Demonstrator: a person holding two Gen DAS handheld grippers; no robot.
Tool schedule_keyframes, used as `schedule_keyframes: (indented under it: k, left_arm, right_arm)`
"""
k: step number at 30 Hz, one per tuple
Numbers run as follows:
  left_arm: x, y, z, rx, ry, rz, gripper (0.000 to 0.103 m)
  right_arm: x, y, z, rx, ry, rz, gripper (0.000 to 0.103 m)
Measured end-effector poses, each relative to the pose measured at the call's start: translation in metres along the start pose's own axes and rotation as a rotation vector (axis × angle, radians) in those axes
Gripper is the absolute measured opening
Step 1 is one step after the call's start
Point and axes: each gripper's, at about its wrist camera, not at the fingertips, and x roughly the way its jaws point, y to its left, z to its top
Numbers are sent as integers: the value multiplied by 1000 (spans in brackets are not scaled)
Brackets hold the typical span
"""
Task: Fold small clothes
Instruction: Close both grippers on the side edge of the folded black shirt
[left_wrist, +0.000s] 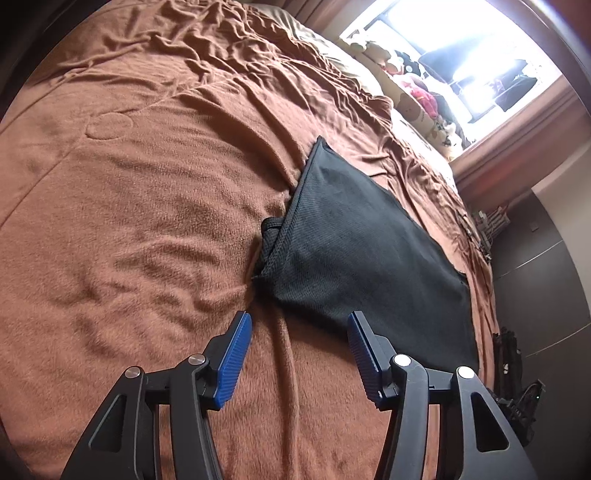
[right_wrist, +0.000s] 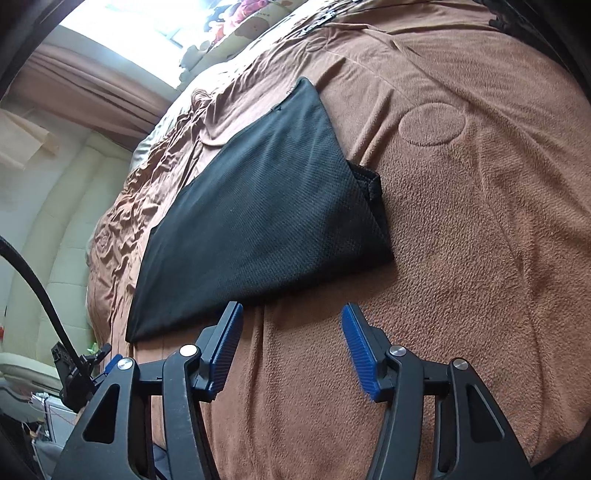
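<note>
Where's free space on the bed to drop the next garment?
Bare blanket left of the black garment, and the strip between it and both claws. Crowded only by the window, where toys pile up.

Left gripper (left_wrist: 299, 330): angled down, jaws parted, nothing between them. Blue ribbed pads (left_wrist: 236, 354) face each other at 7 and 5 o'clock of the view.

Right gripper (right_wrist: 291, 321): same downward tilt, jaws parted, empty. Its blue pads (right_wrist: 356, 350) touch nothing.
</note>
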Motion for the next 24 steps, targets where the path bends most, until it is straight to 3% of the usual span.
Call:
schedule_keyframes:
  k: [13, 24]
  left_arm:
    - [38, 8, 13, -68, 67, 67, 51]
    - [45, 21, 20, -105, 61, 50, 25]
  right_arm:
    - [2, -23, 4, 133, -30, 17, 54]
    - [9, -29, 7, 237, -97, 18, 52]
